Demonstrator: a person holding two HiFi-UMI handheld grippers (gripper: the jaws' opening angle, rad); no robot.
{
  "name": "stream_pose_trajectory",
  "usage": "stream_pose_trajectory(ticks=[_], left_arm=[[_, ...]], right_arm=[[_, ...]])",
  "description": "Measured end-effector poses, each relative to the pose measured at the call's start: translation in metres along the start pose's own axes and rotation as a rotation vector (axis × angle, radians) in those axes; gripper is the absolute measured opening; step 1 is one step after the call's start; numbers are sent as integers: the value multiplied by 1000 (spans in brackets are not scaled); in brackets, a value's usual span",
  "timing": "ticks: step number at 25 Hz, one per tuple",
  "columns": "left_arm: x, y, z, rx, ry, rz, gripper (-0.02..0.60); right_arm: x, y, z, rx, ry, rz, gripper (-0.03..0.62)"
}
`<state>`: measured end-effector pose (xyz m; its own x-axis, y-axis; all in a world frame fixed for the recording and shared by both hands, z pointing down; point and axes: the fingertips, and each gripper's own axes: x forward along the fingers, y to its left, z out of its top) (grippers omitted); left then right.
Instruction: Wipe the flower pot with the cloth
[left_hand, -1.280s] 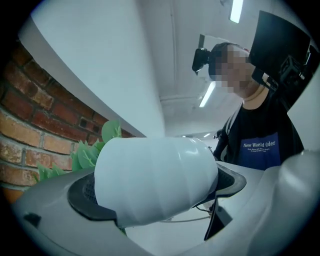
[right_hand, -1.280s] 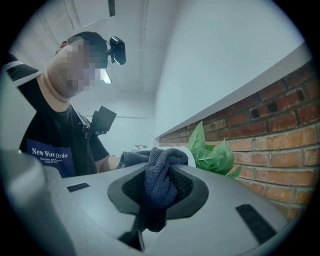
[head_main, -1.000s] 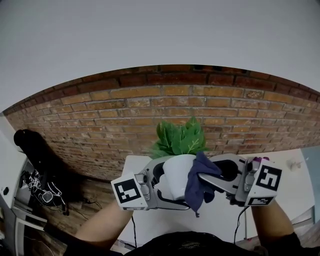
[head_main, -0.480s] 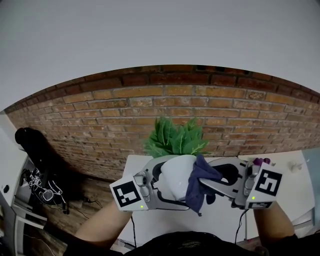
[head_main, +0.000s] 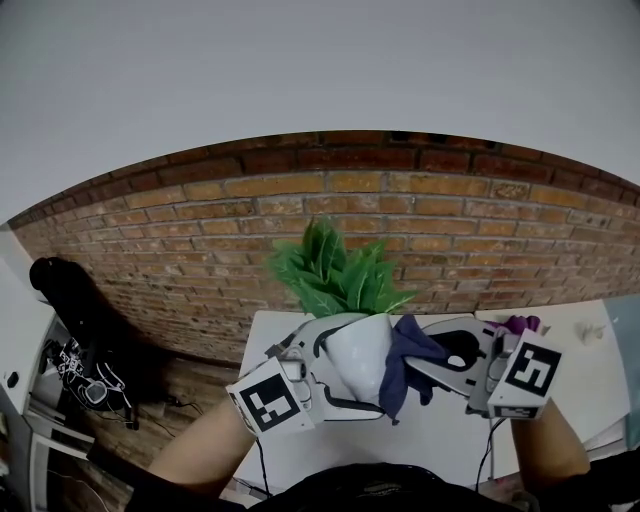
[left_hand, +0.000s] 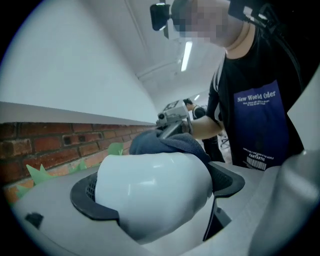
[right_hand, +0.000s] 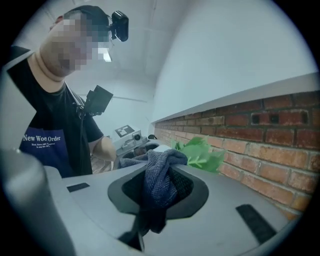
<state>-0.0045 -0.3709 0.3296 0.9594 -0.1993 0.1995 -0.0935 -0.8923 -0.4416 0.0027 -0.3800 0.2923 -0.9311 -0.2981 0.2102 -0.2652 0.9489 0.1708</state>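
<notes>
A white flower pot with a green plant is held up off the table, tilted to the left. My left gripper is shut on the pot, one jaw on each side. In the left gripper view the pot fills the space between the pads. My right gripper is shut on a dark blue cloth, which rests against the pot's right side near the rim. In the right gripper view the cloth bunches between the jaws, with the leaves beyond it.
A white table lies below both grippers, against a brick wall. A small purple thing sits at the table's far right. A black bag lies on the floor to the left. The person stands close behind.
My left gripper has rolled, so the pot and plant lean further left. The right gripper has sunk a little with the cloth, which stays on the pot's right side.
</notes>
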Motion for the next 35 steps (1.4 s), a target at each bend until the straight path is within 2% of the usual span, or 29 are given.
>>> stream_pose_trajectory(ticks=[3,7,9,13,19,22,27,29,31,35], left_arm=[[11,-4,-12,86,107,-12,572],[21,-10,-18,143,172,-24,572],[20,-10,-20,142,180,-19,569],[12,-10,-17,136,156,-10,566],[0,-4,-2,96,100,11,563],[-2,-5,8,90,58,13,561],[-9,-5,17,62,-1,4,561],[-10,-6,16,59,2,4,561],[-8,-5,10,63,28,2,560],[0,-9,-13,126,126,-16,558]], right_arm=[[11,8,20,-89,22,3,57],[33,19,13,-254,154,-9,57],[37,19,13,-278,145,-13,57],[29,8,12,-196,95,-37,57],[14,-18,-13,-78,123,-97,57],[11,-25,-27,-28,131,-99,57],[13,-25,-38,-21,154,-85,57],[14,-23,-42,-21,170,-78,57],[11,-26,-35,-18,139,-89,57],[14,-18,9,-97,82,-96,57]])
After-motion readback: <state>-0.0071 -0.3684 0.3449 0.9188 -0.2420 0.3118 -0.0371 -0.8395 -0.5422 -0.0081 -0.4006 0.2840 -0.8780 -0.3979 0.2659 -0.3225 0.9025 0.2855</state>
